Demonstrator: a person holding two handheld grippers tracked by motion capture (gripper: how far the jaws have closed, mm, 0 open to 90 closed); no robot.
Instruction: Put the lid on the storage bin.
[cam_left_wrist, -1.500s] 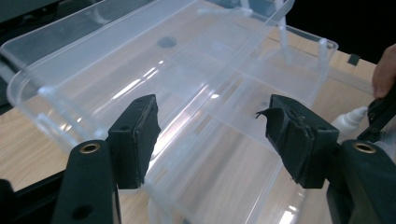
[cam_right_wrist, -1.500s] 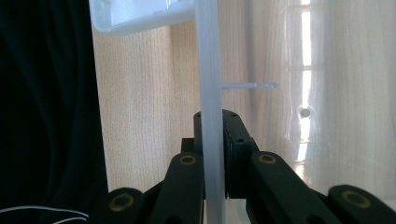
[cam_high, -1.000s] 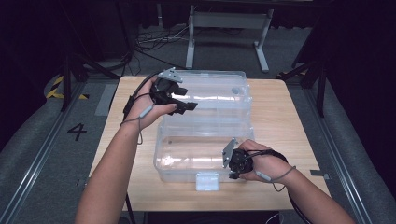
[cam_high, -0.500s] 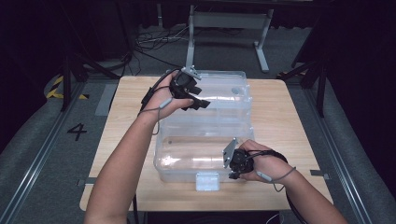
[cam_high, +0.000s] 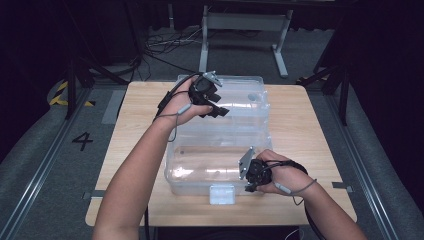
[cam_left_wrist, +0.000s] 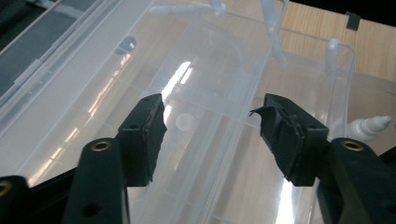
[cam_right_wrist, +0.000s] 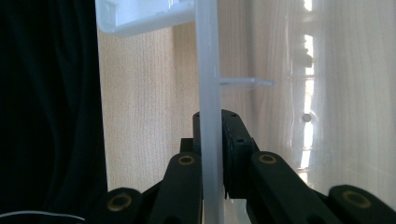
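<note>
One clear plastic box (cam_high: 220, 160) lies opened flat on the middle of the wooden table (cam_high: 310, 130), its base half toward the person and its lid half (cam_high: 240, 97) hinged open to the far side; nothing loose visible in either half, only a white latch (cam_high: 222, 194) on the near edge. The right gripper (cam_high: 248, 176) is clamped on the box's near rim (cam_right_wrist: 208, 93), jaws pinched together on the thin wall. The left gripper (cam_high: 214, 104) hovers over the lid half, jaws apart and just closing in, nothing between them; two grippers, one box, one table.

High view overhead, gripper views close, perhaps sharing clear box (cam_high: 220, 135)
</note>
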